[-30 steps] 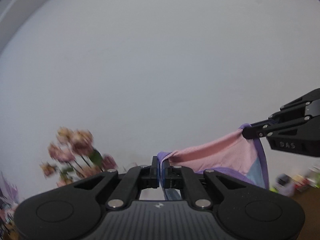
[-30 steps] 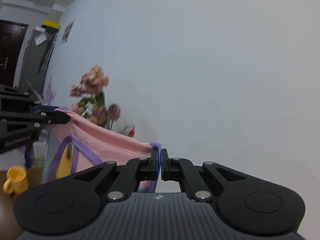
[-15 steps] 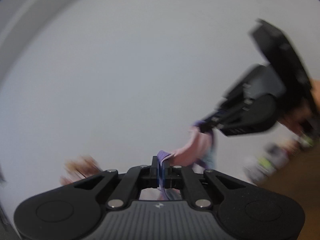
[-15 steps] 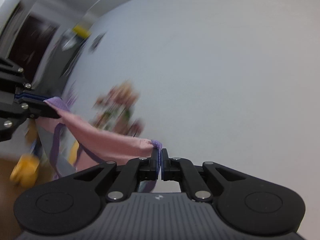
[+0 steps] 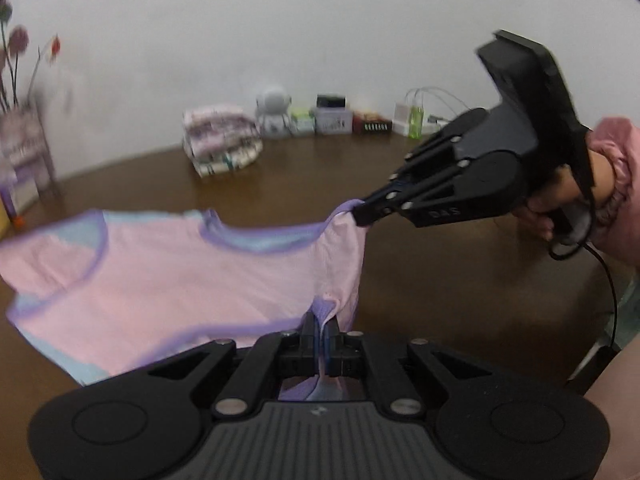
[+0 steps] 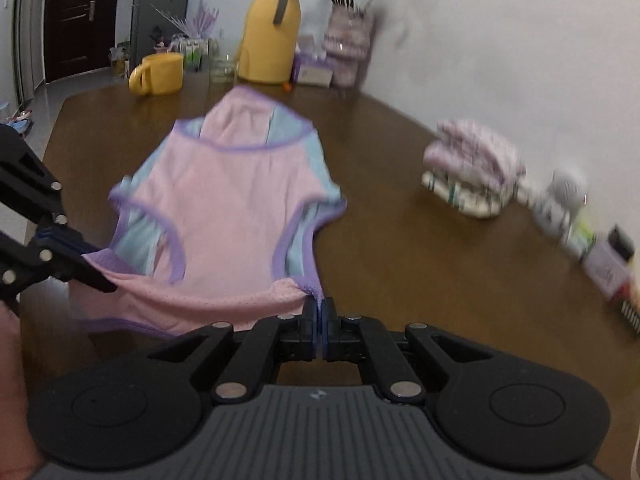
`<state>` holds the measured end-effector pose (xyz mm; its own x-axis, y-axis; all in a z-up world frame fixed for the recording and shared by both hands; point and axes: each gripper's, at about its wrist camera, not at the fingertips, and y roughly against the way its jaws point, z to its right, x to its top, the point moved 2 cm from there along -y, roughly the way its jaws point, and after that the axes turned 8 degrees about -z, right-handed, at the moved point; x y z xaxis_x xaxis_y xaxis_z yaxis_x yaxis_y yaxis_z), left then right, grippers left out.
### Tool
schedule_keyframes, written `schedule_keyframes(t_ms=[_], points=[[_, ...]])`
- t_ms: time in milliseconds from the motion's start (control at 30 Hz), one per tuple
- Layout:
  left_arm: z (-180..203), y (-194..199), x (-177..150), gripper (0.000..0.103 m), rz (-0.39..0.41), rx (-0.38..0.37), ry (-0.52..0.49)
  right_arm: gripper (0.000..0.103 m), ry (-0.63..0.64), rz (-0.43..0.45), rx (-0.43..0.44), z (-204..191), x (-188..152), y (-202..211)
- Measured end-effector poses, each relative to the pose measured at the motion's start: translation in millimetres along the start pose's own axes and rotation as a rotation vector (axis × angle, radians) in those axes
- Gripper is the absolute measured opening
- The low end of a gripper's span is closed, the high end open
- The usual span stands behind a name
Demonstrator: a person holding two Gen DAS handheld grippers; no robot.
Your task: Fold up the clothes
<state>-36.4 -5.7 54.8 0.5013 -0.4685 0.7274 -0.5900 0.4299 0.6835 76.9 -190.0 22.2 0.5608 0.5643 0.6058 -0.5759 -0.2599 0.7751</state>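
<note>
A small pink garment (image 5: 172, 280) with purple trim and light blue panels lies spread across the brown table, its near edge lifted. My left gripper (image 5: 322, 330) is shut on one corner of that edge. My right gripper (image 6: 322, 314) is shut on the other corner; it also shows in the left wrist view (image 5: 360, 214). The garment (image 6: 232, 200) stretches away from both grippers toward the far end of the table. The left gripper (image 6: 96, 280) shows at the left of the right wrist view.
A stack of folded clothes (image 5: 220, 140) sits near the wall, with a white robot figure (image 5: 274, 114) and small boxes beside it. A yellow jug (image 6: 272, 28), yellow mug (image 6: 158, 74) and flower vase (image 6: 348, 48) stand at the table's (image 6: 400, 248) far end.
Both grippers have swung down from pointing at the wall to facing the table. The garment, held hanging between them before, now lies laid out on the table.
</note>
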Motion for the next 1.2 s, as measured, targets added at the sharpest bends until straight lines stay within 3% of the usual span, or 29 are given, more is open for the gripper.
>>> schedule_keyframes(t_ms=[233, 400, 500, 633, 733, 800, 933, 1100, 1200], points=[[-9, -18, -23, 0.001, -0.052, -0.073, 0.068, 0.001, -0.06, -0.015, 0.032, -1, -36, 13], [-29, -17, -27, 0.001, -0.05, -0.077, 0.123, 0.001, -0.064, -0.007, 0.045, -1, -24, 14], [-60, -13, -15, 0.001, -0.04, -0.048, 0.183, 0.001, -0.102, -0.003, 0.084, 7, -2, 14], [-128, 1, 33, 0.001, 0.02, 0.105, 0.193, 0.001, -0.13, 0.041, 0.132, 28, 68, 17], [-181, 4, 83, 0.001, 0.044, 0.235, 0.18, 0.001, -0.154, 0.067, 0.128, 49, 151, 6], [-220, -3, 129, 0.001, 0.067, 0.366, 0.152, 0.001, -0.178, 0.127, 0.087, 62, 209, 11], [-280, 16, 230, 0.001, 0.232, 0.621, 0.086, 0.001, -0.207, 0.319, -0.033, 81, 317, 50], [-300, 102, 335, 0.001, 0.558, 0.867, -0.06, 0.001, -0.239, 0.558, -0.182, 104, 448, 101], [-283, 149, 362, 0.001, 0.681, 0.939, -0.14, 0.002, -0.208, 0.683, -0.235, 97, 457, 152]])
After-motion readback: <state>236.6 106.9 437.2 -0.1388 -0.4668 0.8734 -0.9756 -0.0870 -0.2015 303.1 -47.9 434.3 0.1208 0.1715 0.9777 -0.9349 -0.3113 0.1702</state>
